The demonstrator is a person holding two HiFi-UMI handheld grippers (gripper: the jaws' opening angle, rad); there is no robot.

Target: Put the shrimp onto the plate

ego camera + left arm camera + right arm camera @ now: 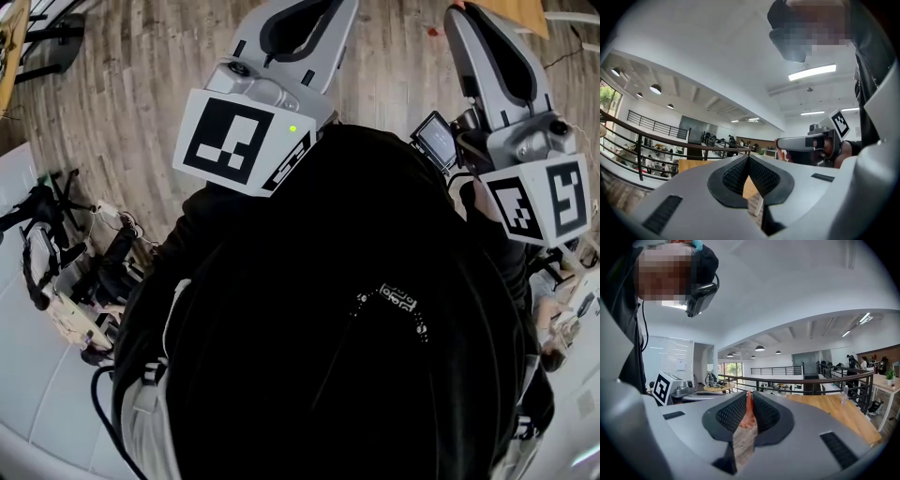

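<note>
right tongs (749, 398): clamped on pink shrimp (748, 412) | left tongs (748, 159): narrow, tips pressed together | jacket print (398, 302), head view 4 o'clock: illegible

The person wears a black top (337, 309) with small white lettering (398, 300) toward 3 o'clock. The left hand-held gripper (748, 158) and right hand-held gripper (750, 397) are grey, with black ribbed pads (733, 176) and black-and-white marker cubes (234, 141).
</note>
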